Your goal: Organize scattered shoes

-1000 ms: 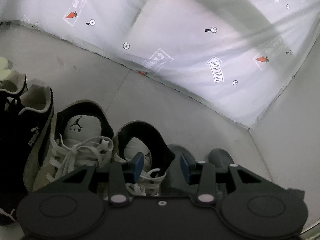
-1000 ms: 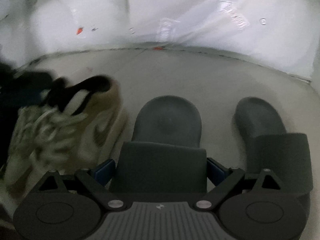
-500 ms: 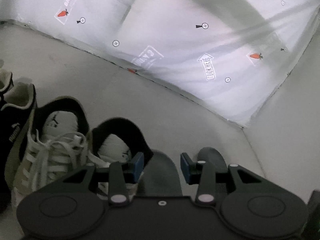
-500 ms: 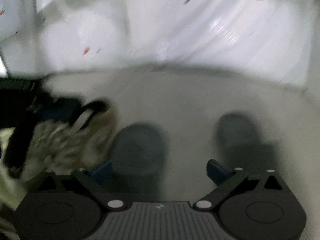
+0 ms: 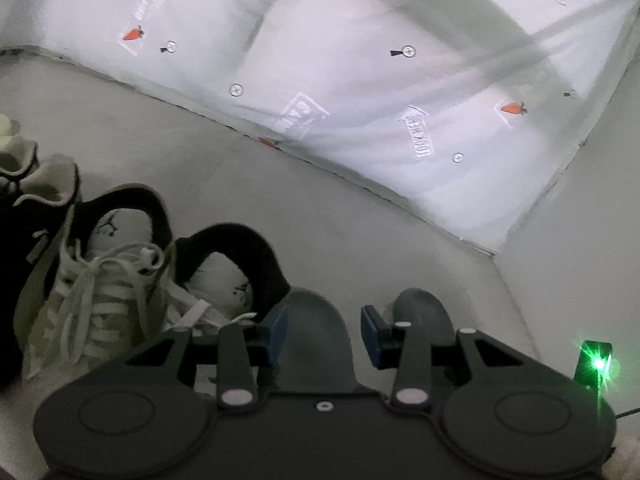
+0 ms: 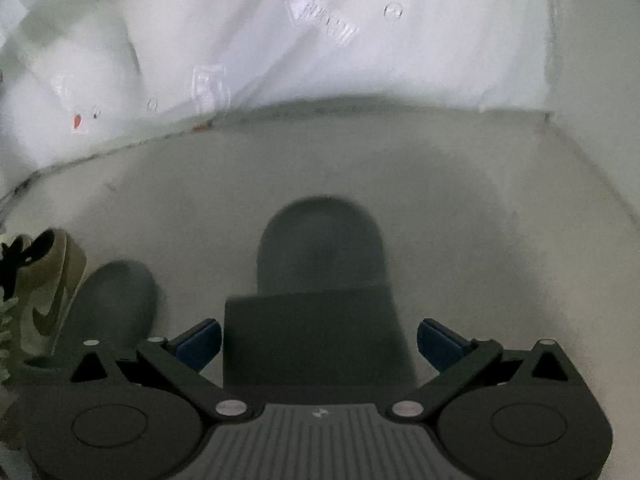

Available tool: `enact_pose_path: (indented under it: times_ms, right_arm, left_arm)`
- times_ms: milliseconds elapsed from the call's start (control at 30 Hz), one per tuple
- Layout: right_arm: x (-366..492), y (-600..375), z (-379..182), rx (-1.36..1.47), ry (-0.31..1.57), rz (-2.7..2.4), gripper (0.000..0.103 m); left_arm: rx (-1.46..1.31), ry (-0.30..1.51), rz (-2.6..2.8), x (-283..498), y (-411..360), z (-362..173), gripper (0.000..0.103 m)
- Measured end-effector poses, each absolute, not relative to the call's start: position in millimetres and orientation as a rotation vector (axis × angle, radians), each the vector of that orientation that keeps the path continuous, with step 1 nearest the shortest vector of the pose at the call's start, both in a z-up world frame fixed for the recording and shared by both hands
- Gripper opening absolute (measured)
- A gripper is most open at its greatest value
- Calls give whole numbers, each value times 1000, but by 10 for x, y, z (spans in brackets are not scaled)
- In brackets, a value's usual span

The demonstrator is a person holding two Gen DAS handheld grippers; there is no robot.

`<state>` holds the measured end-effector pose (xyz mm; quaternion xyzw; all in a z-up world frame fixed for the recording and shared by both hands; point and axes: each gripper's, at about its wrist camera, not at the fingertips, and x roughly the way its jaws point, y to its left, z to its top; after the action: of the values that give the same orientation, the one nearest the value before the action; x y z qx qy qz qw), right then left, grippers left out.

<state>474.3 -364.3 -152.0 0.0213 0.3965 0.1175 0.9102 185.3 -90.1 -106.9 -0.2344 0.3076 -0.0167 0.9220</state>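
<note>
Two dark grey slide sandals lie side by side on the pale floor. In the right wrist view my right gripper is open, its jaws straddling the strap of the right slide without closing on it. The left slide lies beside a beige sneaker. In the left wrist view my left gripper is open just above the left slide, and the right slide lies to its right. A pair of beige and white laced sneakers stands at the left.
A black sneaker stands at the far left edge. A white printed sheet covers the back wall where it meets the floor. A plain wall closes the right side. A green light glows low right.
My right gripper has shifted from the left slide over to the right slide, still open. My left gripper has moved right, from above the sneakers to above the left slide.
</note>
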Motion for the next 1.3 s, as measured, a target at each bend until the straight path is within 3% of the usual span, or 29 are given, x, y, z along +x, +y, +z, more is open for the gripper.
enact_pose_path:
  times_ms: [167, 767, 1300]
  right_arm:
    - [4659, -3614, -1553, 18, 768, 241, 98]
    - [4558, -3043, -1552, -60, 828, 475, 98]
    - [4449, -2918, -1575, 10, 849, 351, 101]
  left_arm:
    - [-473, 630, -4, 1766, -957, -1019, 41]
    - [-499, 682, 76, 1257, -1565, -1116, 41]
    - [-451, 682, -35, 1100, -1350, -958, 43]
